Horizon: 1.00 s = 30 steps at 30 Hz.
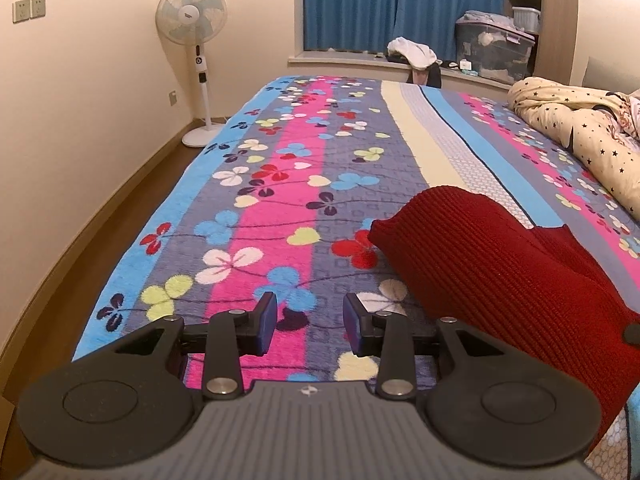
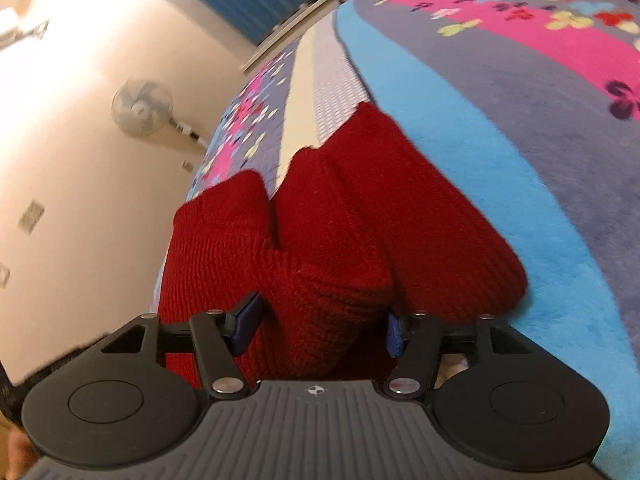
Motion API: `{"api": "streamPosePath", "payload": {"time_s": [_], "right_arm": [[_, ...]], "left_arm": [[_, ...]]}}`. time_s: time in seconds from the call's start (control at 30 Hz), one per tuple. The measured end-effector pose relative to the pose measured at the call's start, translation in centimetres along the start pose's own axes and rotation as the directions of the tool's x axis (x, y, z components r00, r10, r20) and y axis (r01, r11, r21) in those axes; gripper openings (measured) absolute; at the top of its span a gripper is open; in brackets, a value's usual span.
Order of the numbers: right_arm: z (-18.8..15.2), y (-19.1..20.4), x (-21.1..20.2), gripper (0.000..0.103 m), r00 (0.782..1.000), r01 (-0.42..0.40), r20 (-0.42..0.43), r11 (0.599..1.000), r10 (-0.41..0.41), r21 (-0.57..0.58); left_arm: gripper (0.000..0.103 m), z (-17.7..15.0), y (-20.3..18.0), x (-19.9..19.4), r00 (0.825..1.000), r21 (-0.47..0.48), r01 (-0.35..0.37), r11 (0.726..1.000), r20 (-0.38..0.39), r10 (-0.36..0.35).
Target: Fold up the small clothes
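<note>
A flowered bedspread (image 1: 280, 184) fills both views. On it lies a bunched red knitted garment (image 1: 500, 272), its long axis running from six o'clock toward twelve in the right wrist view. The right gripper (image 2: 316, 330) is nearer: its fingers stand spread around a fold of the knit. The left gripper (image 1: 310, 328) hovers spread and empty, the garment at its two o'clock.
</note>
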State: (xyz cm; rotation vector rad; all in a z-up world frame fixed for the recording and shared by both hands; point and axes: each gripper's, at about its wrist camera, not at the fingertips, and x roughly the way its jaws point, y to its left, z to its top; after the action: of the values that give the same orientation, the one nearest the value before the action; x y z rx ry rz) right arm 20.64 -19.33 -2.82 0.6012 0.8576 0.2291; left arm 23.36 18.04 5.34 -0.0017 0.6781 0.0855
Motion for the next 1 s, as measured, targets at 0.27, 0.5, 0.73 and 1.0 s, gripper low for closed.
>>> {"api": "streamPosePath", "payload": {"time_s": [0.27, 0.5, 0.73, 1.0], "right_arm": [[2.7, 9.4, -8.0, 0.015, 0.96, 0.043, 0.247, 0.805, 0.13, -0.592], [5.1, -0.1, -5.1, 0.017, 0.943, 0.324, 0.072, 0.853, -0.324, -0.409], [6.0, -6.5, -5.1, 0.046, 0.961, 0.246, -0.107, 0.966, -0.254, -0.083], [5.4, -6.0, -5.0, 0.039, 0.966, 0.215, -0.124, 0.972, -0.225, -0.092]], "left_arm": [[0.04, 0.1, -0.8, 0.2, 1.0, 0.004, 0.018, 1.0, 0.002, -0.018], [0.04, 0.5, -1.4, 0.6, 0.999, 0.01, 0.05, 0.999, 0.007, -0.05], [0.04, 0.1, -4.7, 0.6, 0.978, 0.074, 0.211, 0.975, -0.022, -0.21], [0.045, -1.8, -11.8, -0.5, 0.866, 0.167, 0.498, 0.851, -0.05, -0.497]]}}
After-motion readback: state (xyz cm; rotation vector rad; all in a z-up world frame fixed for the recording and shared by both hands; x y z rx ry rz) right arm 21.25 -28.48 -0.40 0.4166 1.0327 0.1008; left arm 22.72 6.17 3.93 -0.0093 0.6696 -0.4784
